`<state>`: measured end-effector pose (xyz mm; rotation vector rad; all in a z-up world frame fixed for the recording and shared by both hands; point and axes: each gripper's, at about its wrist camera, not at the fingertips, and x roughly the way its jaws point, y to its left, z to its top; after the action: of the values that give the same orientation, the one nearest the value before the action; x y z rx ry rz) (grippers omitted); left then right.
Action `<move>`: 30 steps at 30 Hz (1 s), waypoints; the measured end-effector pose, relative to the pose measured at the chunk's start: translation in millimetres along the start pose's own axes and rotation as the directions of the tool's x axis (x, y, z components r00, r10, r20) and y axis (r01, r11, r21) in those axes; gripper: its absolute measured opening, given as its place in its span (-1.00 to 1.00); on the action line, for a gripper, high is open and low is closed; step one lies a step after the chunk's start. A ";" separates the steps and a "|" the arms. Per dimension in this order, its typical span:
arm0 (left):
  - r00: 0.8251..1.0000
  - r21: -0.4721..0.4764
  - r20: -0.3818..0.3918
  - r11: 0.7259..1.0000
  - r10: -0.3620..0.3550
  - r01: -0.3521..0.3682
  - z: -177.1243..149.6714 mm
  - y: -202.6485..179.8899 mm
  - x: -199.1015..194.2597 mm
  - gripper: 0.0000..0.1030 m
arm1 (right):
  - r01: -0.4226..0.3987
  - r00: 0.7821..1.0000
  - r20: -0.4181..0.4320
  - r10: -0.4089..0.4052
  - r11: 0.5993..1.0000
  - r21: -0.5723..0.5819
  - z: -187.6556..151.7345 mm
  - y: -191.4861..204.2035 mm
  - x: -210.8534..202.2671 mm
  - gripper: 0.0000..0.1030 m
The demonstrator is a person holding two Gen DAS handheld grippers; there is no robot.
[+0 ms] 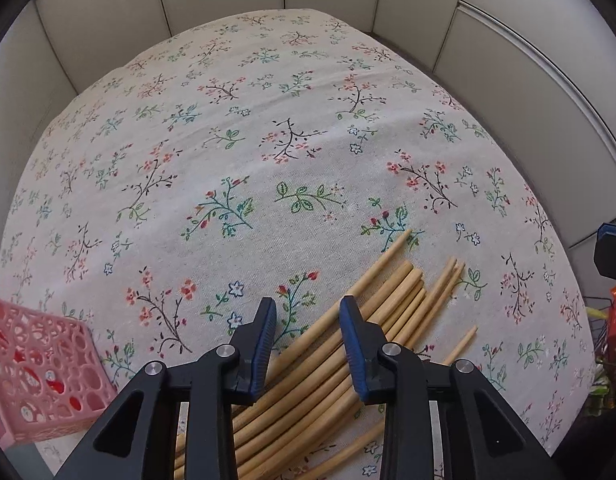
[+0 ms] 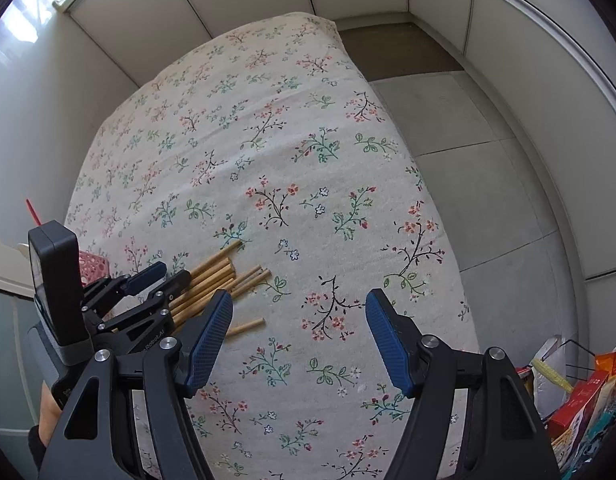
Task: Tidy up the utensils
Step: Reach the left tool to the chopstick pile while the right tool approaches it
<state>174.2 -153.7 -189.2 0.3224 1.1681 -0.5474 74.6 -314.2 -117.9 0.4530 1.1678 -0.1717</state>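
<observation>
At the far left a pink basket (image 1: 40, 368) sits on the edge of the flowered tablecloth (image 1: 268, 120), probably the place the utensils are meant to go. Just right of it the left gripper (image 1: 308, 344) hangs low over a loose pile of wooden chopsticks (image 1: 387, 300), its jaws spread and holding nothing, with a few sticks lying between the fingers, which looks like lining up for a pick. Further right, the right gripper (image 2: 300, 340) hovers over bare cloth beside the pile, jaws wide and empty, likely waiting its turn.
</observation>
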 end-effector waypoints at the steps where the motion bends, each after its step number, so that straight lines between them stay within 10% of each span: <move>1: 1.000 -0.012 -0.011 1.000 0.001 -0.001 2.7 1.2 4.5 -0.36 | -0.001 1.000 -0.001 0.001 1.000 0.003 0.5 -0.9 0.3 0.39; 12: 0.984 -0.113 -0.178 0.994 -0.013 -0.007 4.9 8.4 5.8 -0.75 | -0.008 1.000 -0.008 0.008 1.000 0.026 5.1 -5.5 2.6 0.39; 30: 0.982 0.012 -0.165 0.995 0.097 -0.097 43.4 -16.4 25.4 -0.71 | -0.068 0.993 -0.094 0.076 0.994 0.081 9.5 -4.1 25.6 0.39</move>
<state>205.9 -195.5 -196.2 0.4322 1.3041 -0.4437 91.2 -319.4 -139.3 0.5764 1.2415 -0.1340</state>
